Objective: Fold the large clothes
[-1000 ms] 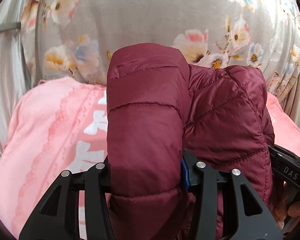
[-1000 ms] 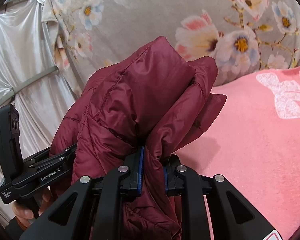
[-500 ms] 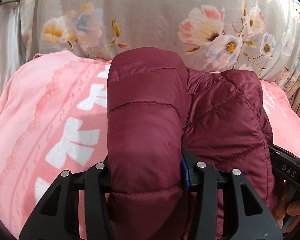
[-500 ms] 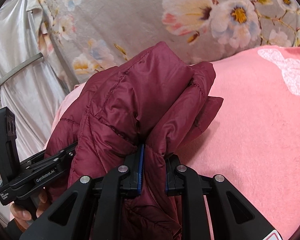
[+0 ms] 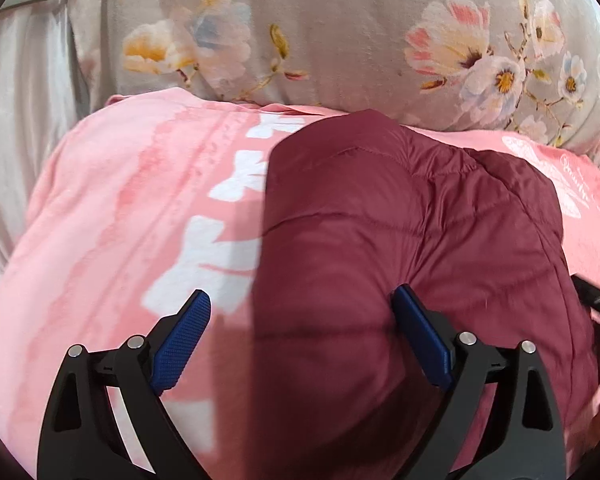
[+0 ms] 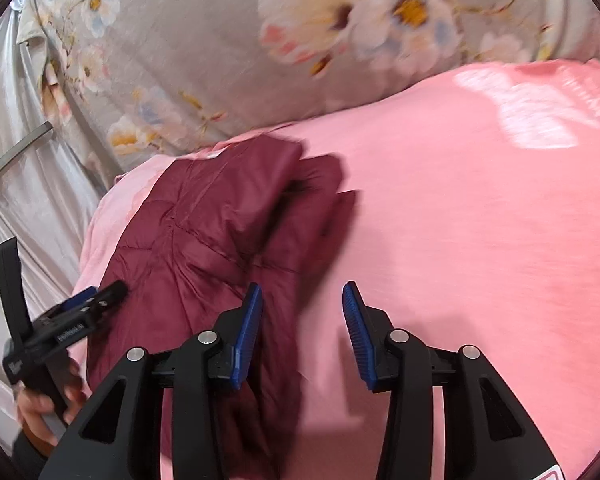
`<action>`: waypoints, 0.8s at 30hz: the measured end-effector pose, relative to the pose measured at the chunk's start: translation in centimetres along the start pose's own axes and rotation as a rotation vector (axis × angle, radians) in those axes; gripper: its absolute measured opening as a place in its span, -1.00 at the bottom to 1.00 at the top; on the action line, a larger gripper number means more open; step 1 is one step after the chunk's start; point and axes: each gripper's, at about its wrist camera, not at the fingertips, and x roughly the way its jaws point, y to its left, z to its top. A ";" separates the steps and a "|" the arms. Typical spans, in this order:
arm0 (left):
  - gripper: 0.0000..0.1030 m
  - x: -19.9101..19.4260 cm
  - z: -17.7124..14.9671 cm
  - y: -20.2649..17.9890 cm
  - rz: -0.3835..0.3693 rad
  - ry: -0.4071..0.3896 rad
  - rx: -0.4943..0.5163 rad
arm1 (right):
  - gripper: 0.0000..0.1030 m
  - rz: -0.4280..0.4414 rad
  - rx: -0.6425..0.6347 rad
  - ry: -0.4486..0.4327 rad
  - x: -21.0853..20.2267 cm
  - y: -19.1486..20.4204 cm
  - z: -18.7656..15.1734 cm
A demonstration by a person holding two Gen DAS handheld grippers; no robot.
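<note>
The maroon puffer jacket (image 5: pixel 412 240), folded into a bundle, lay on the pink blanket (image 6: pixel 480 220) toward its far edge by the floral cover (image 5: pixel 340 32), so the step in hand looked like setting it down. The left gripper (image 5: pixel 304 336) and the right gripper (image 6: pixel 302 320) were both opening, pads off the fabric, jacket between the left jaws. Next would likely be drawing back and tidying; the lettering was too blurred to read.

Maroon quilted jacket (image 5: pixel 400 240), pink white-printed blanket (image 5: pixel 140 220), grey floral sheet (image 5: pixel 340 40).
</note>
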 end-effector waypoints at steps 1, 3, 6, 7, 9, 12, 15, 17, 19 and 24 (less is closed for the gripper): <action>0.75 -0.5 0.0 0.2 0.009 0.006 -0.005 | -0.18 -0.035 -0.008 -0.022 -1.4 -0.1 0.0; 0.75 -1.8 0.3 0.6 0.032 0.024 -0.030 | -0.23 -0.068 -0.041 -0.044 -3.1 0.4 0.2; 0.75 -3.4 1.3 0.1 0.026 0.035 -0.077 | -0.24 -0.092 -0.135 -0.087 -4.7 4.2 1.1; 0.75 -3.7 1.6 -0.3 0.023 0.034 -0.084 | -0.25 -0.098 -0.163 -0.095 -4.7 5.4 1.3; 0.75 -4.4 2.3 -1.7 0.022 0.023 -0.076 | -0.25 -0.127 -0.240 -0.102 -4.1 8.0 1.3; 0.75 -4.3 2.6 -3.4 0.062 0.017 -0.048 | -0.26 -0.163 -0.291 -0.075 -1.2 10.1 0.8; 0.75 -3.0 2.5 -4.2 0.092 0.033 -0.038 | -0.26 -0.189 -0.256 -0.043 1.2 9.5 0.3; 0.75 -1.6 2.2 -4.1 0.104 0.057 -0.045 | -0.26 -0.184 -0.223 -0.025 2.6 8.6 -0.2; 0.75 -0.1 1.6 -3.9 0.097 0.088 -0.067 | -0.26 -0.169 -0.192 -0.017 3.3 7.8 -0.6; 0.78 1.2 0.1 -4.0 0.110 0.071 -0.068 | -0.26 -0.171 -0.211 -0.023 4.5 7.3 -1.6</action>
